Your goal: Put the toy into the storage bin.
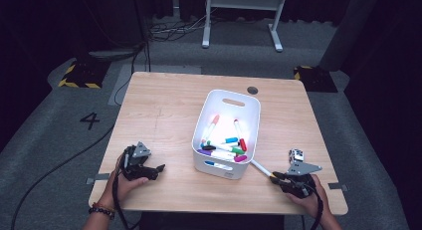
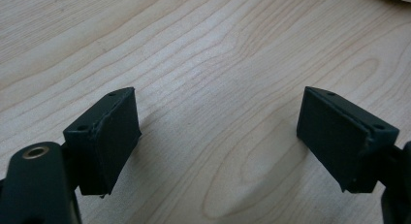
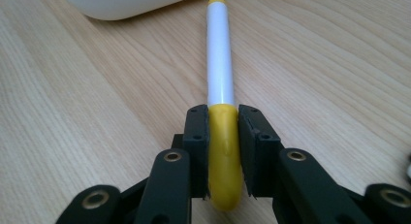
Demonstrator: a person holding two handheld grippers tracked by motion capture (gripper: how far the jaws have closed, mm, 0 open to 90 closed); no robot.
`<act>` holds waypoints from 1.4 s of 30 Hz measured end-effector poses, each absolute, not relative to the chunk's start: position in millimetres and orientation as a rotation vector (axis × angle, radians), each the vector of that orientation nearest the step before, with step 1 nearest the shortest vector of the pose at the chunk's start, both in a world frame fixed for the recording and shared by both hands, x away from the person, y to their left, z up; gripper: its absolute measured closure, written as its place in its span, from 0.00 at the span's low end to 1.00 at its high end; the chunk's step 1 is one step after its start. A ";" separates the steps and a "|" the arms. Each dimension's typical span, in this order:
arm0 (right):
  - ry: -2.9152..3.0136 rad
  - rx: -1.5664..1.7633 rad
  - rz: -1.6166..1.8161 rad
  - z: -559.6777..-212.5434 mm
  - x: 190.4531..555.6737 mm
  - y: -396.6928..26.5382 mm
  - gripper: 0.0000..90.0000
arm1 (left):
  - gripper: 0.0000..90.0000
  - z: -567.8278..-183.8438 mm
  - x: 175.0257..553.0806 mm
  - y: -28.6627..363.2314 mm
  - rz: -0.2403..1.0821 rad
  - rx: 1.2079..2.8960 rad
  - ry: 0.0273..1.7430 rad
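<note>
Right gripper (image 3: 224, 151) clamps the yellow-capped marker (image 3: 220, 78) at lower right; left gripper (image 2: 218, 136) gapes wide, idle; next, I judge: lift it into the white bin (image 1: 249, 103)

The high view looks forward and down on the whole table (image 1: 164, 98) from above. Each gripper view sits very near the wood, and both share it with the high view.

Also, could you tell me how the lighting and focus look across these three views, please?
High view: the table is brightly lit against dark surroundings, and glare washes out the white bin. Left gripper view: the wood grain is sharp, with soft shadows beneath the open left gripper. Right gripper view: the yellow marker, clamped by the right gripper, carries a thin highlight, and the background softens.
</note>
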State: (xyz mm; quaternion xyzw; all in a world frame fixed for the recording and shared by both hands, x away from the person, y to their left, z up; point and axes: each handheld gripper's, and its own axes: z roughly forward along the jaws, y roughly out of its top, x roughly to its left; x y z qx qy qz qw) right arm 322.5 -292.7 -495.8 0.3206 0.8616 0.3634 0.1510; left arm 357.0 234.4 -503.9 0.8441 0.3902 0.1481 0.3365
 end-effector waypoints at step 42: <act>2.212 0.802 1.273 -390.8 324.7 -316.7 0.83 | 0.17 -503.9 357.0 234.4 0.387 2.201 1.017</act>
